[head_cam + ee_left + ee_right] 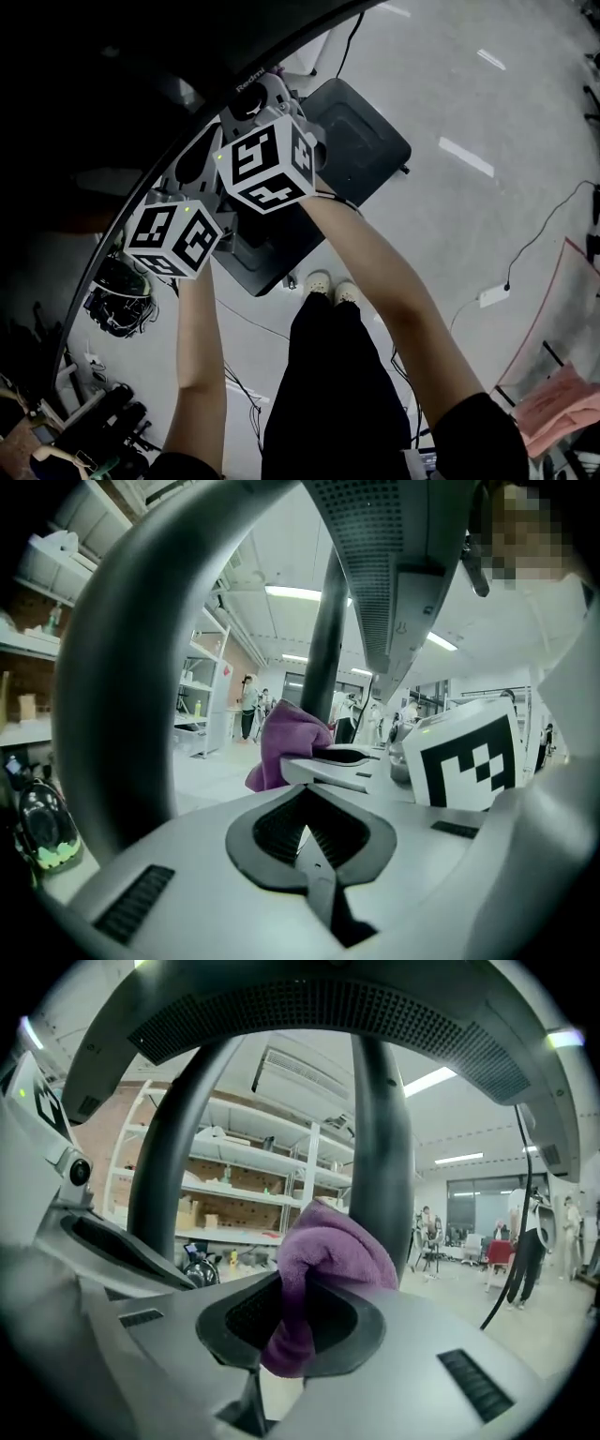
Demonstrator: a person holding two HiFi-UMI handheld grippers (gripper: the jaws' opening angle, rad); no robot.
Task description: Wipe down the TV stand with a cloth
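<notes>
Right tongs (298, 1314) clamp a bunched purple cloth (330, 1252) just in front of the TV stand's dark upright pole (382, 1147); whether cloth and pole touch cannot be told. The left tongs (306, 829) sit closed on nothing just beside them. In the head view both are raised above the stand's black base plate (364, 139), close under the television (141, 75). The wipe appears to be at the pole. Next, the cloth needs pressing against it and drawing along.
</notes>
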